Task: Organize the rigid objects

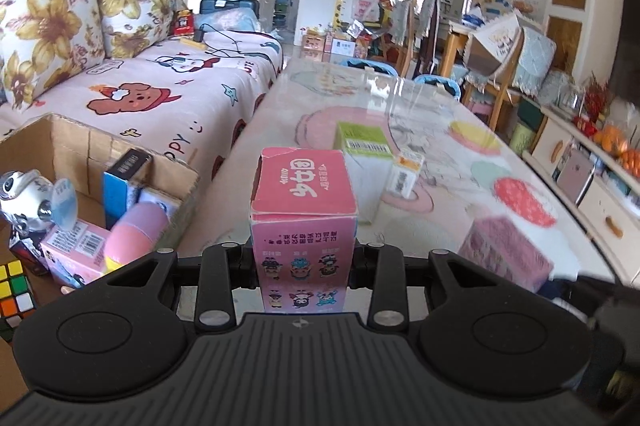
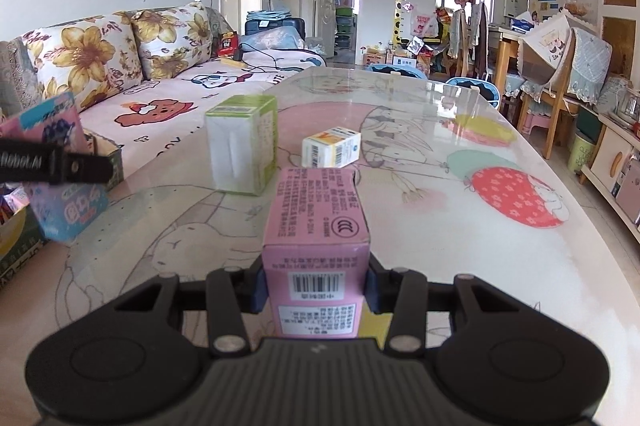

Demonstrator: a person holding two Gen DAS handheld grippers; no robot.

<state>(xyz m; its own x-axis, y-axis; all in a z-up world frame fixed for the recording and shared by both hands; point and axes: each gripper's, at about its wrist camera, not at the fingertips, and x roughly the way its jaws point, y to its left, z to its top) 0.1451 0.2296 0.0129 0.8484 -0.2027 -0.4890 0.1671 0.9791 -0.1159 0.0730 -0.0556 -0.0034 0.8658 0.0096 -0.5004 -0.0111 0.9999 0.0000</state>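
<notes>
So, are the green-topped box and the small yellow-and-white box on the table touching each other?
Apart. The right wrist view shows a strip of bare tabletop between the green-topped box and the small yellow-and-white box, which lies farther right on the table.

Pink cartoon-printed box [image 1: 303,214], lilac barcoded box [image 2: 318,250], floral cushions [image 1: 52,34].

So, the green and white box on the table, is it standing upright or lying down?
Upright. The green and white box stands on its small end on the table, green top upward, taller than wide.
</notes>
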